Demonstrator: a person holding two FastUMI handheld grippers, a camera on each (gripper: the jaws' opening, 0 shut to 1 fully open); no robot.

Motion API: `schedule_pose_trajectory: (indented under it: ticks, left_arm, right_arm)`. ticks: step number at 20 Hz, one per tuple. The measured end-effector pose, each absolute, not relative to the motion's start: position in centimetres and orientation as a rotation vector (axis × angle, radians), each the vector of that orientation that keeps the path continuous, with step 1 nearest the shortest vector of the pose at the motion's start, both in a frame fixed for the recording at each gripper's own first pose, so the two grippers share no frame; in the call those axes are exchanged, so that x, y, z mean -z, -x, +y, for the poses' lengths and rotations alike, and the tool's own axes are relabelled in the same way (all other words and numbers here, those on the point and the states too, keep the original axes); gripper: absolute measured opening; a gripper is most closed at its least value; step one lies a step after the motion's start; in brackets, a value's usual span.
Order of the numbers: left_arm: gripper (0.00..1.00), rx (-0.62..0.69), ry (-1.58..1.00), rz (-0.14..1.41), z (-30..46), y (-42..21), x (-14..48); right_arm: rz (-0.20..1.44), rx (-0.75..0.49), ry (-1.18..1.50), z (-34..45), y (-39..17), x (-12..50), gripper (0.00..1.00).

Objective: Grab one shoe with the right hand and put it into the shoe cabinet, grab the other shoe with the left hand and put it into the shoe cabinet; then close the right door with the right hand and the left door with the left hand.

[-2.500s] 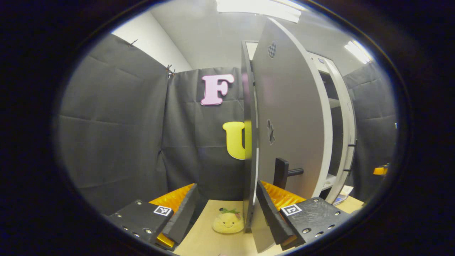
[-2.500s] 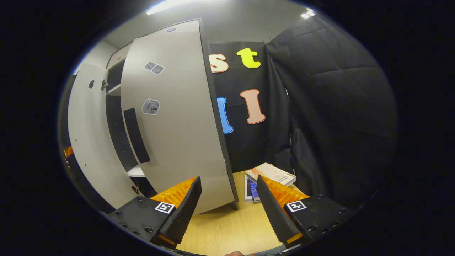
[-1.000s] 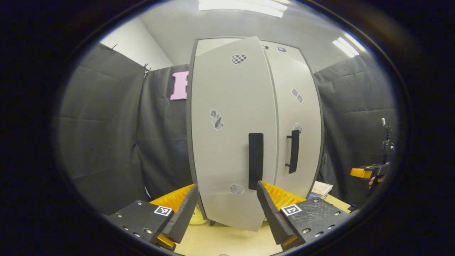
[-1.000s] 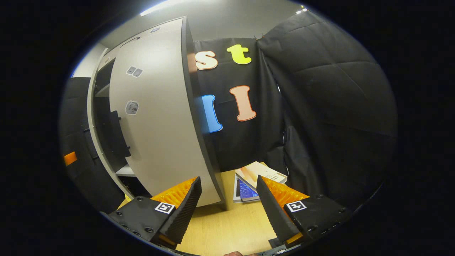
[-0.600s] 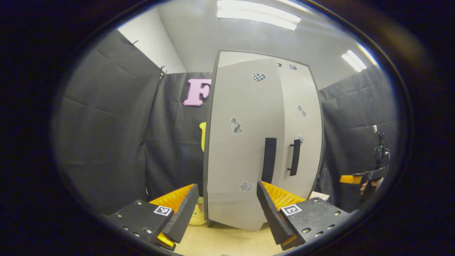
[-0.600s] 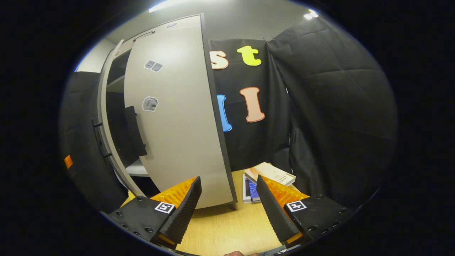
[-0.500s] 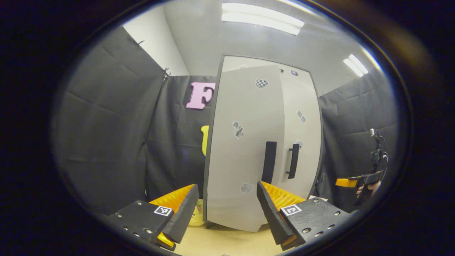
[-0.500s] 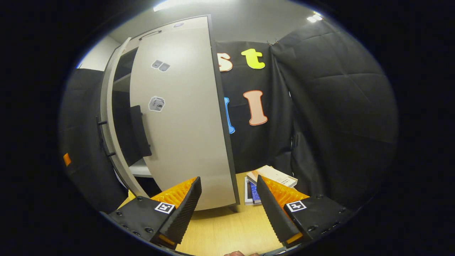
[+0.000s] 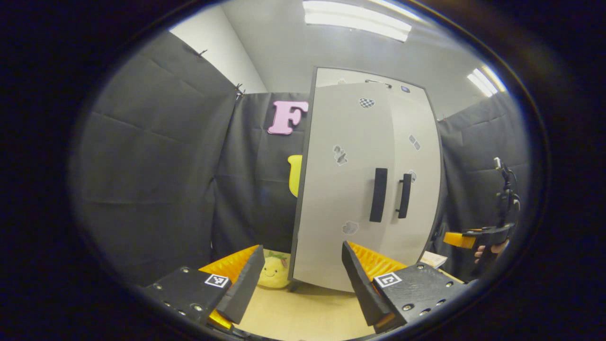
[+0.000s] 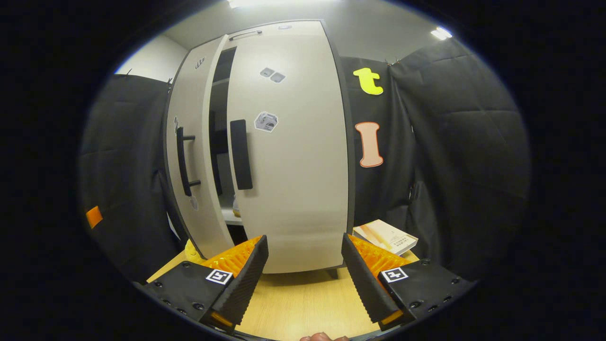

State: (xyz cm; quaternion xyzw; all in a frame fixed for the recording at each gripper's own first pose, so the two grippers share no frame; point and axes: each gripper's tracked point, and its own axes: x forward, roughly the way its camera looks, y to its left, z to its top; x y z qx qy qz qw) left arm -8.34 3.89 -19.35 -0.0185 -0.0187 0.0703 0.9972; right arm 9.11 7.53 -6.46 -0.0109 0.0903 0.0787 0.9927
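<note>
- Left gripper (image 9: pixel 303 279) and right gripper (image 10: pixel 305 274): fingers spread, gripping nothing.
- Shoe cabinet (image 10: pixel 284 142): a gap shows between left door (image 10: pixel 189 156) and right door (image 10: pixel 293 156); shoes hidden.
- Risk: doors left ajar, or a finger snags a handle (image 10: pixel 240 154).

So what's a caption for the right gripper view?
Open claw facing tall grey two-door shoe cabinet, doors slightly ajar.
</note>
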Motion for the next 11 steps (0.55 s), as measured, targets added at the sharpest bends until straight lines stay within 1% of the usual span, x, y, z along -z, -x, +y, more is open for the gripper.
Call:
schedule_pose_trajectory:
  ticks: [4,8,11]
  left_arm:
    - [0.94,-0.154,0.039,-0.011,3.8,8.3,20.2]
    - [0.95,-0.158,0.029,0.003,3.6,8.4,21.0]
    - [0.93,-0.200,-0.002,0.009,4.1,8.9,21.4]
  right_arm:
    - [0.167,-0.199,-0.005,8.9,-8.7,6.5,0.98]
    - [0.137,-0.194,0.043,8.7,-9.1,5.9,0.98]
    - [0.127,-0.202,0.052,8.9,-9.0,6.0,0.98]
